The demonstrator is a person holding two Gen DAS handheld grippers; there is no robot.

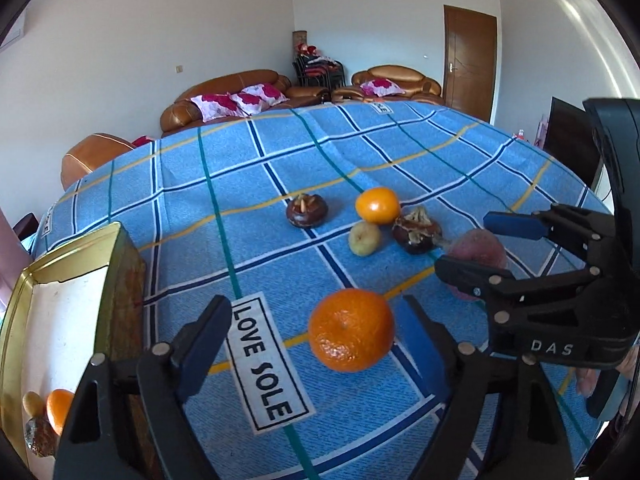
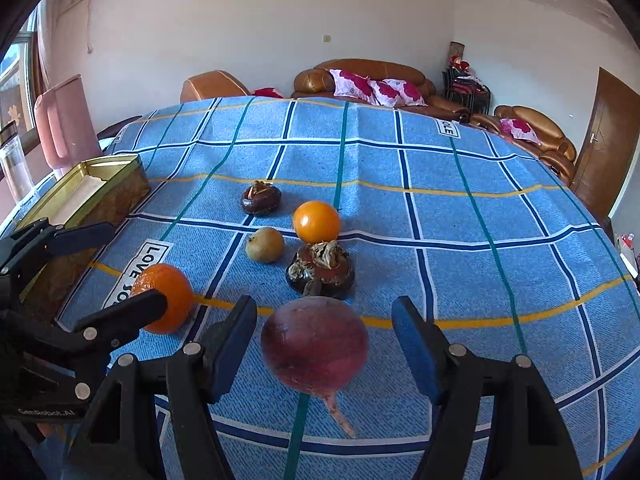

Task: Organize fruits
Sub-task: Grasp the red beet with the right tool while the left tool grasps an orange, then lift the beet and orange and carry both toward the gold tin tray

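You hold both tongs open over the cloth – the left gripper has the orange between its fingers, the right gripper the reddish root – each unpinched, probably lined up for the tin at left.

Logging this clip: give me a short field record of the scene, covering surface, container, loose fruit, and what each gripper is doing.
surface: blue checked cloth
container: gold tin, open, left side; some fruit already inside
loose items: near orange, far orange, small yellow-green fruit, two dark brown fruits, reddish root
left gripper: open, near orange between its fingers, not gripped
right gripper: open, straddling reddish root, not gripped
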